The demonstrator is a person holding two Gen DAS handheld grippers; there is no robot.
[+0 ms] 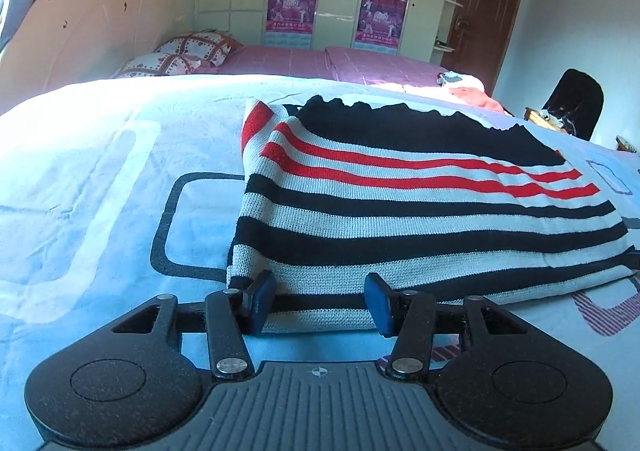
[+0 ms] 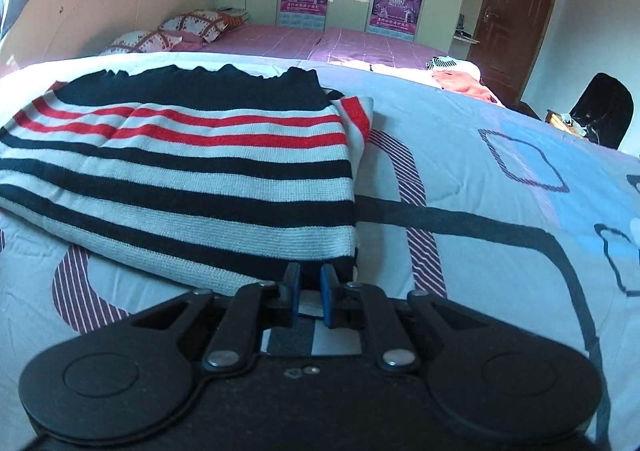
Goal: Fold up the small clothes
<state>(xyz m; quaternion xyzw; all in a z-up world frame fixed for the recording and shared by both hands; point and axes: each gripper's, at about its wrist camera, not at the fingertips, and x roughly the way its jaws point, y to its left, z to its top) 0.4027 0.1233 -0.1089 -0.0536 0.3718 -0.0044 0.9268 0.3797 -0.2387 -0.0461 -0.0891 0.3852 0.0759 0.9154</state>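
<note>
Sweater (image 1: 400,203) first: it's a striped knit, black, white and red bands, already folded in on itself and lying flat on the bedspread (image 1: 100,191), with its hem along the near edge of the bed right in front of both of your grippers. Knit like this looks soft and floppy with a bit of weight to it, so I'd expect it to drape and sag the moment you lift it, and the doubled layers can slide apart if you only catch the top one. Not slippery, though; the ribbed texture should give the pads good bite.

Starting on the left, your left gripper (image 1: 320,301) sits at the sweater's near-left corner with its jaws spread wide. The hem lies between the two blue pads, but nothing's clamped yet. Your best hold there is probably the corner itself, going deep enough to take every layer.

Moving right, your right gripper (image 2: 307,297) is at the near-right corner of the sweater (image 2: 180,179). Its jaws are nearly together with only a narrow gap, and the hem edge sits in that gap. Looks pinched to me, but I can't tell for sure how firm the grip is.

When you lift, I'd keep both corners level, since uneven tension will likely skew the stripes and mess up the fold.
</note>
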